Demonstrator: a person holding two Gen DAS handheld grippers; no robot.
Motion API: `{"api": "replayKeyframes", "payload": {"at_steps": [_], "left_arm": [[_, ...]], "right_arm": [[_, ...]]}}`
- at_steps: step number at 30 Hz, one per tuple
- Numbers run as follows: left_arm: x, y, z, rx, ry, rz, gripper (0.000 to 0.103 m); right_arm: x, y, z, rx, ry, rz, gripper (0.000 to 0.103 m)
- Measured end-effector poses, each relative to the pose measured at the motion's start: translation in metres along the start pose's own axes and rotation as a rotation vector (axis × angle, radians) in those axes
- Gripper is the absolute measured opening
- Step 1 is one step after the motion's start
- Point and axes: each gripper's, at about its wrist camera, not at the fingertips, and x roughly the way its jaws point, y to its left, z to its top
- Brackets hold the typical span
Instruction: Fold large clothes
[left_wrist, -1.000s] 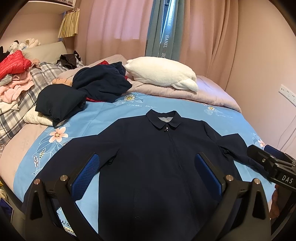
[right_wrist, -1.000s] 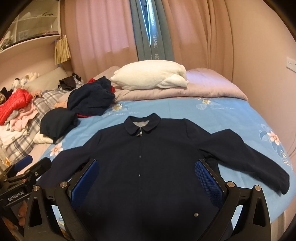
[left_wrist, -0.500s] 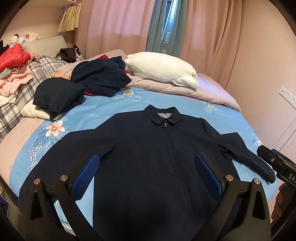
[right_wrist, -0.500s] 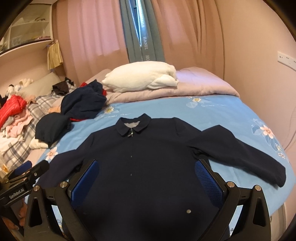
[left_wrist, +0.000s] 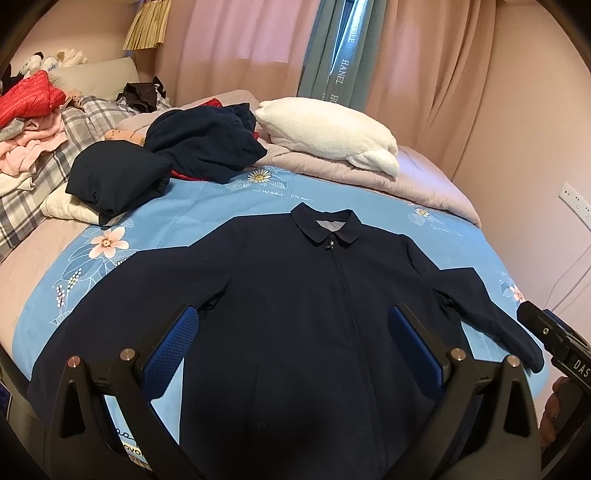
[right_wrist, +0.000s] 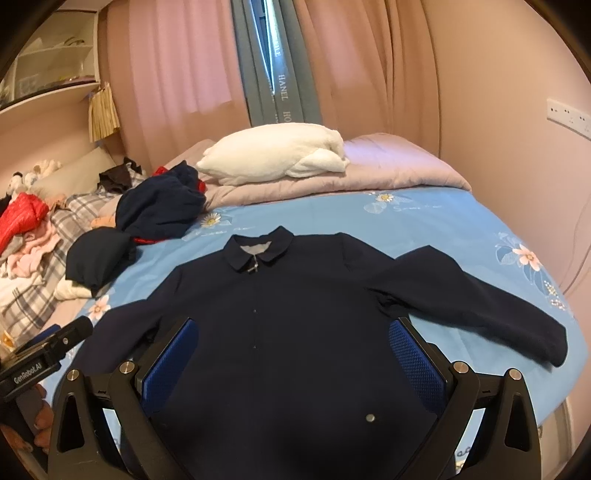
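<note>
Where bedsheet (left_wrist: 258, 206) ends, dark clothes (left_wrist: 199, 147) probably crowd jacket (left_wrist: 314, 314).

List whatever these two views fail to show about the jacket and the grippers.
- Jacket hem: in both views, hidden by the gripper bodies and the bottom edge.
- Left sleeve cuff: in the left wrist view, behind the left gripper finger; in the right wrist view, behind the left gripper's body.
- Right gripper: in the left wrist view, cut off by the right edge.

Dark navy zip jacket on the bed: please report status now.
Left gripper open, right gripper open, both empty. Dark navy zip jacket flat on blue floral bedsheet, sleeves spread, unfolded. Nothing on it.
</note>
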Motion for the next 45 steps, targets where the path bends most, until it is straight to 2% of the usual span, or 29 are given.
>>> {"api": "replayKeyframes", "payload": {"at_steps": [7,29,45], "left_arm": [[-0.005,-0.001,-0.007,0.028,0.009,0.001,0.102],[-0.005,0.007,-0.008,-0.002,0.021,0.023,0.102],[-0.006,0.014,-0.011,-0.004,0.025,0.037,0.102]], "right_arm": [[0.0,0.002,-0.001,-0.006,0.002,0.001,0.102],[0.003,0.01,-0.006,-0.023,0.011,0.015,0.102],[0.005,0.023,-0.01,-0.04,0.014,0.062,0.102]]}}
